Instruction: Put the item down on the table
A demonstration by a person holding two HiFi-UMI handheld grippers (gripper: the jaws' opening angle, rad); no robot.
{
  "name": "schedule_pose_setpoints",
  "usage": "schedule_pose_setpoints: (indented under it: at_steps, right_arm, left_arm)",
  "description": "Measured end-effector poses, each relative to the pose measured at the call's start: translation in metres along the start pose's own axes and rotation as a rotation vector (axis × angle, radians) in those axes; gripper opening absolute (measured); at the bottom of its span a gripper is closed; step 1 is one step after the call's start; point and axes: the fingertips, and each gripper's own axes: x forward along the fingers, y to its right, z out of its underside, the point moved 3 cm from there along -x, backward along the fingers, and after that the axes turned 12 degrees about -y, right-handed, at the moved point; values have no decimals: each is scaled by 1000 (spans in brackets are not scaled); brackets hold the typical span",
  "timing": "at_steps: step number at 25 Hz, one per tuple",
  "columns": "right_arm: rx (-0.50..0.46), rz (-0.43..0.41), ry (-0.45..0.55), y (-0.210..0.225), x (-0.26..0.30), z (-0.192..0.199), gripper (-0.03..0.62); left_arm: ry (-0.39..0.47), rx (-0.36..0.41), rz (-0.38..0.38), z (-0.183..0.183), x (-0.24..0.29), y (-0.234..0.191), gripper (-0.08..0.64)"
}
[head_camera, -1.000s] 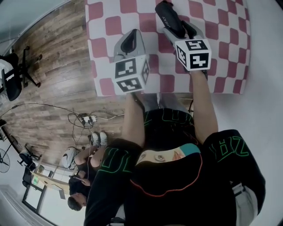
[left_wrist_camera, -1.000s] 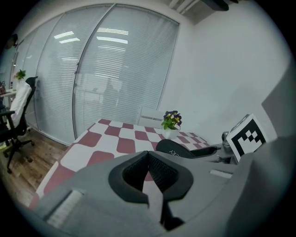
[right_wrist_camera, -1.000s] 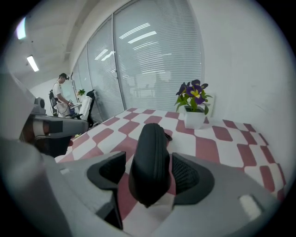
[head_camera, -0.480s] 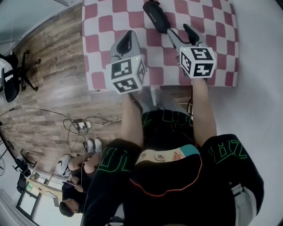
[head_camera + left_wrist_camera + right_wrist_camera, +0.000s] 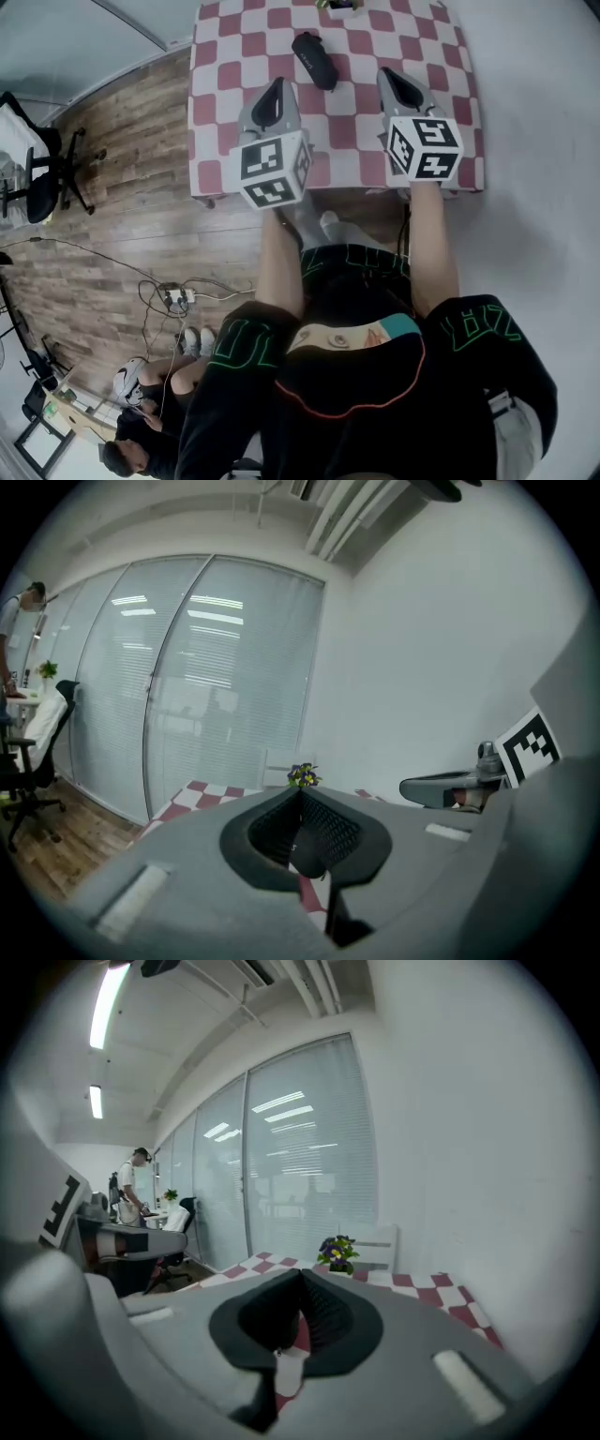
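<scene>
The black oblong item (image 5: 314, 60) lies free on the red-and-white checkered table (image 5: 225, 56), toward its far middle. Both grippers hang over the table's near part, apart from the item. My left gripper (image 5: 277, 86) is below and left of it, jaws together with nothing between them (image 5: 300, 791). My right gripper (image 5: 394, 77) is below and right of it. Its jaws have just been closing and now meet on nothing (image 5: 302, 1271). Neither gripper view shows the item.
A small pot of purple and yellow flowers (image 5: 339, 6) stands at the table's far edge, also in the gripper views (image 5: 337, 1252). Wooden floor lies left of the table, with an office chair (image 5: 42, 173) and a power strip with cables (image 5: 173, 298).
The right gripper let go of the black item, which now lies on the table. Both grippers drew back toward the near edge and rose. The right jaws went from open to shut.
</scene>
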Motion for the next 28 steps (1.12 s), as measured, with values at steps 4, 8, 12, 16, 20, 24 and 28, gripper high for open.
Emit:
schedule_pose_setpoints:
  at_steps: [4,8,12,16,20,24,28]
  right_arm:
    - [-28,-38,68,-1,-26,-23,5]
    - [-37,-34,153,11,-52,-46,4]
    - [-37,-24,222,17,-74,-63,3]
    - [-22,-8,271,28,-89,-72,3]
    - [0,3,297,32,-96,-78,3]
    - [-9,-4,302,32,-96,-77,3]
    - [-3,4,305,37,-98,-78,3]
  left_arm:
    - [52,23,-21,-22,-20,7,9]
    - [122,66,-34,-48,-37,17,9]
    - [162,88,-35,-65,-50,25,9]
    - [201,125,-41,-77,-53,32,9]
    - [205,149,-31,-86,-53,38,9]
    - [206,144,-22,-88,-51,41,9]
    - [206,151,-23,-90,-50,43,9]
